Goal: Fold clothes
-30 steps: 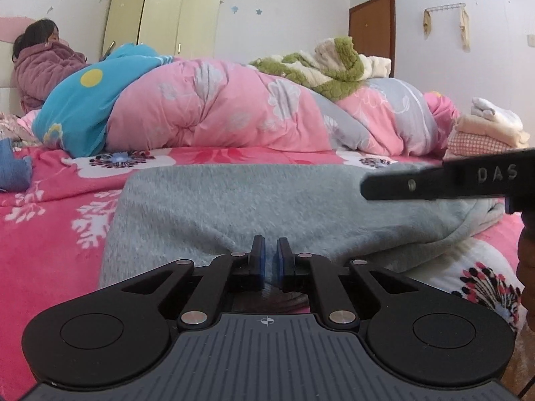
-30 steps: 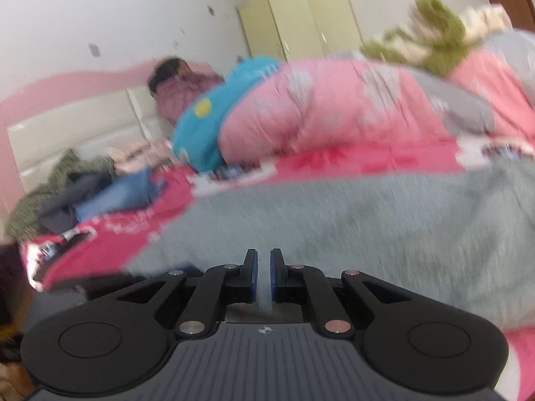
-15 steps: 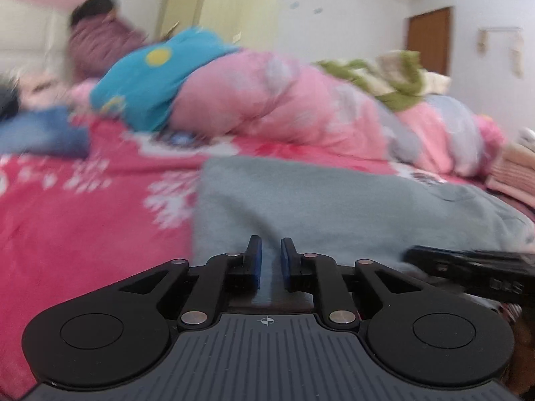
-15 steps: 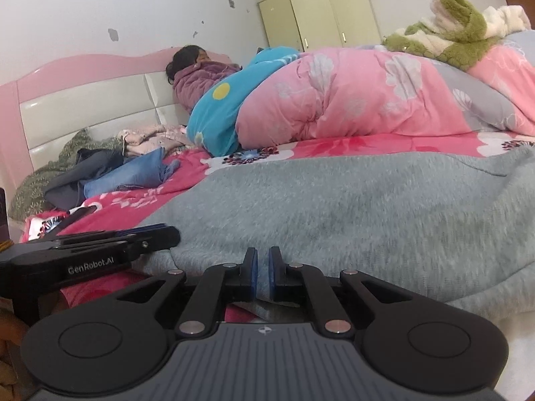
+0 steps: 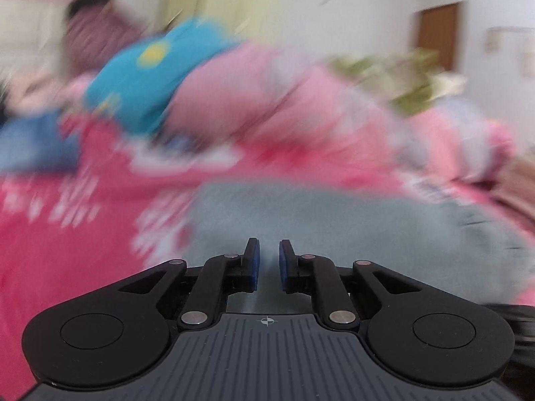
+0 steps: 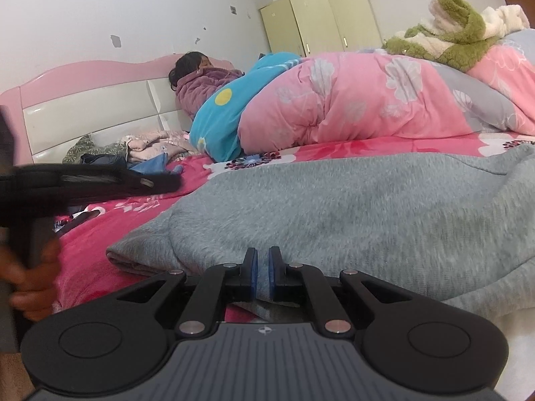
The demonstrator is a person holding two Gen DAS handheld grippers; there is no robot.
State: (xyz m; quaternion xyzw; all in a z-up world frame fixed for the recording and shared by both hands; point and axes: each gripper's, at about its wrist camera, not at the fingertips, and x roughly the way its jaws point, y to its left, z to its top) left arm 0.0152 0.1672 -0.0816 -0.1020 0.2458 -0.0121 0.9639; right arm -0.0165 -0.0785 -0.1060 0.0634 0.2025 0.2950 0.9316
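A grey garment (image 6: 334,207) lies spread over the pink flowered bedsheet (image 6: 110,230), its folded near edge toward me. My right gripper (image 6: 263,254) rests low at that edge, shut on the grey fabric, which shows between and under its pads. The left gripper (image 6: 167,182) hovers above the sheet at the left, held by a hand (image 6: 33,287), with no cloth in it. The left wrist view is badly blurred. In it the left gripper (image 5: 269,244) stands barely open with nothing between its pads, and the grey garment (image 5: 334,220) lies ahead and to the right.
A rolled pink and blue quilt (image 6: 351,100) runs across the back of the bed. A person (image 6: 200,80) lies against the pink headboard (image 6: 83,100). Loose clothes (image 6: 133,153) are heaped at the back left. A green plush blanket (image 6: 451,33) tops the quilt, and a wardrobe (image 6: 321,20) stands behind.
The left gripper came off the garment's near edge, parted slightly and swung left and up while rolling. The right gripper sank a little onto the edge, then stayed still.
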